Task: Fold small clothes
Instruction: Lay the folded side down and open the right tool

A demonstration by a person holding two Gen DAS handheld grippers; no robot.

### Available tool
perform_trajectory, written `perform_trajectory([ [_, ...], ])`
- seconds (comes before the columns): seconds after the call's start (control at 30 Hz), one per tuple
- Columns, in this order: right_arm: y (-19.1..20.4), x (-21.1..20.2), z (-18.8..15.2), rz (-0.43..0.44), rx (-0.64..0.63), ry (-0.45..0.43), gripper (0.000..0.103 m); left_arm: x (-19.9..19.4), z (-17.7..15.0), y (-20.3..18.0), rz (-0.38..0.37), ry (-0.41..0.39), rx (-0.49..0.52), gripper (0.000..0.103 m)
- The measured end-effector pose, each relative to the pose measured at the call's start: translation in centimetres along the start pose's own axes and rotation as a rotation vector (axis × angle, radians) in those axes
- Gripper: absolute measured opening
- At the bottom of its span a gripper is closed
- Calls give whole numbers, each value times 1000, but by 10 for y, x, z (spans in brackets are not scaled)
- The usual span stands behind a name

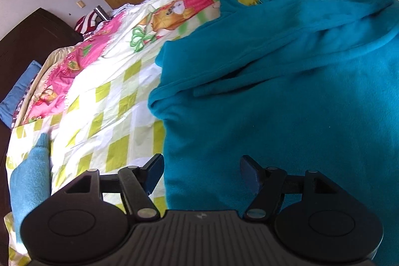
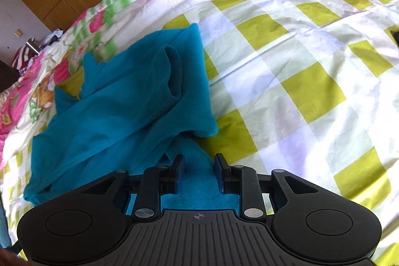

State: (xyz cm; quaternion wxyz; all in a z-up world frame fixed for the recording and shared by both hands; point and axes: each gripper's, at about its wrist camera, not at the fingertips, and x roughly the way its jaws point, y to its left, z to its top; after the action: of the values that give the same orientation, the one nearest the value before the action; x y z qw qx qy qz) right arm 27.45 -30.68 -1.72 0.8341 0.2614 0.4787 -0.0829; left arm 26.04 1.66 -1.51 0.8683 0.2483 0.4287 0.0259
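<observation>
The teal fleece garment [image 1: 286,96] lies spread on the bed, rumpled, with a long fold running across its upper part and what looks like a sleeve or collar doubled over near the far edge. In the right wrist view the same garment [image 2: 119,101] bunches into a thick roll, and a narrow strip of it runs back between the fingers of the right tongs [image 2: 198,172].

The right tongs stand fairly narrow with fleece lying between their pads; whether they actually pinch it I cannot tell. The left tongs [image 1: 200,172] stand wide, hovering over the near left edge of the garment and holding nothing.

The step in hand seems to be taking hold of the near hem at 2 places. To do it well, the left tongs should probably drop onto the left edge and close on fleece alone, not the bedcover under it. Both tongs should then likely lift together and carry the hem evenly, so the fleece lands flat rather than adding to the bunching.

Beneath lies a green-and-white checked quilt with pink cartoon panels [image 1: 107,116]. A lighter blue fuzzy cloth [image 1: 32,178] sits at its near left edge.
</observation>
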Motion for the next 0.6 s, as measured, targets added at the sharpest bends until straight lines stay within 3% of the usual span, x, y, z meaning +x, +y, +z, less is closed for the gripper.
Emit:
perform_trajectory([
  [0.07, -1, -10, -9, 17, -16, -24, 29, -3, 5, 2, -42, -25, -19, 80],
  [0.13, 0, -19, -19, -19, -71, -47, 32, -10, 10, 0, -76, -60, -4, 80],
  [0.33, -9, -10, -30, 21, -145, 33, 32, -27, 30, -41, -150, -190, 112, 80],
  [0.4, -10, -10, -30, -23, -173, 47, 5, -28, 42, -57, -167, -210, 129, 80],
  [0.5, -28, -29, -26, -27, -112, 43, 0, -32, 58, -81, -197, -248, 128, 80],
  [0.6, -50, -45, -28, -125, -120, 41, 0, -29, 67, -108, -239, -245, 158, 82],
])
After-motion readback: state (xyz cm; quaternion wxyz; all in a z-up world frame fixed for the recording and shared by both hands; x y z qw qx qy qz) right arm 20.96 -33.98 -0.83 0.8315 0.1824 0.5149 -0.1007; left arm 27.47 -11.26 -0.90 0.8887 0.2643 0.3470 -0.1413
